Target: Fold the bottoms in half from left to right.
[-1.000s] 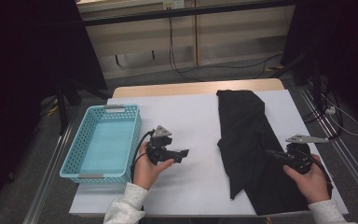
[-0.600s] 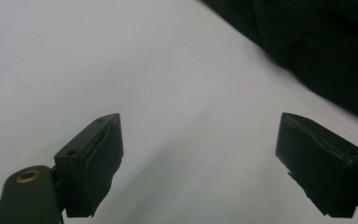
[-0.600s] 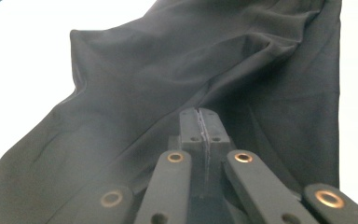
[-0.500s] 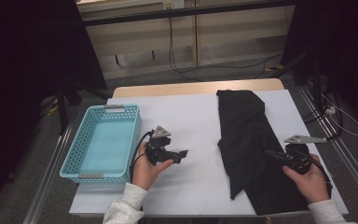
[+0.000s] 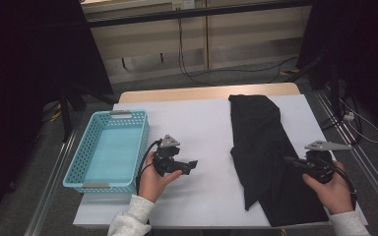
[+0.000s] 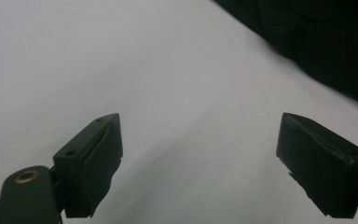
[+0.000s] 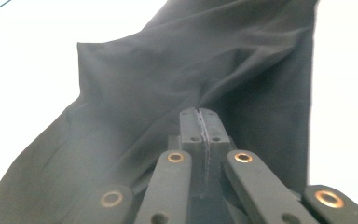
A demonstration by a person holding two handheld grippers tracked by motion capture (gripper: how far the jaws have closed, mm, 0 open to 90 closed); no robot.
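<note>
A long black cloth garment (image 5: 263, 157) lies crumpled along the right side of the white tabletop (image 5: 202, 123), reaching its near right corner. The right gripper (image 7: 199, 114) rests over it, jaws pressed together; whether fabric is pinched, I cannot tell. The left gripper (image 6: 200, 163) gapes wide over bare tabletop beside a light-blue plastic basket (image 5: 78, 169) at the left edge.
</note>
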